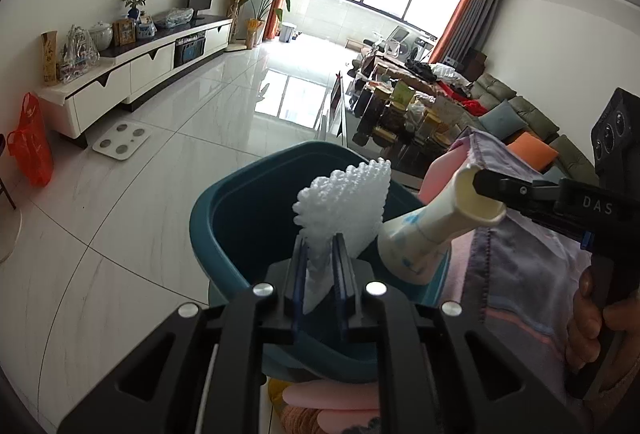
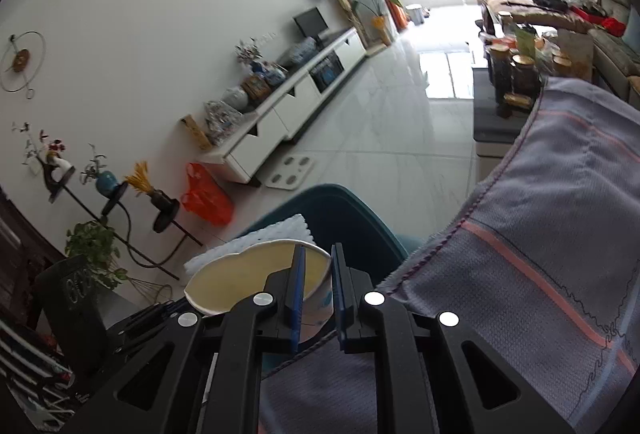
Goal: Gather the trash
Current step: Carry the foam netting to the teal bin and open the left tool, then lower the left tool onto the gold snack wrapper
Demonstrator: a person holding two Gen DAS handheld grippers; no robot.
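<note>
White foam netting, a crumpled sleeve of soft packing mesh [image 1: 344, 201], is pinched between the narrow blue-padded fingers of the left gripper [image 1: 320, 262], which holds it up directly over the open mouth of a teal plastic bin [image 1: 204, 230] standing on the glossy pale tiled floor [image 1: 160, 169]. Just beside it to the right, a squashed cream paper cup with faint blue printing [image 1: 432, 230] is gripped at its rim by the right gripper [image 1: 486, 189], whose black fingers close on the cup's wall, one inside the mouth and one outside; the cup tilts with its base toward the bin's rim, near the foam. From the right wrist view the same cup [image 2: 256, 274] shows its pale yellow inside, clamped between that gripper's blue pads [image 2: 316, 294], with the foam [image 2: 256, 238] and the bin [image 2: 340, 209] just behind it. A grey-lilac cloth with salmon stripes [image 2: 540, 254] drapes beside the bin on the right. Well apart along the far wall stand a long white TV cabinet [image 1: 152, 73] and an orange plastic bag [image 1: 30, 141] on the floor.
</note>
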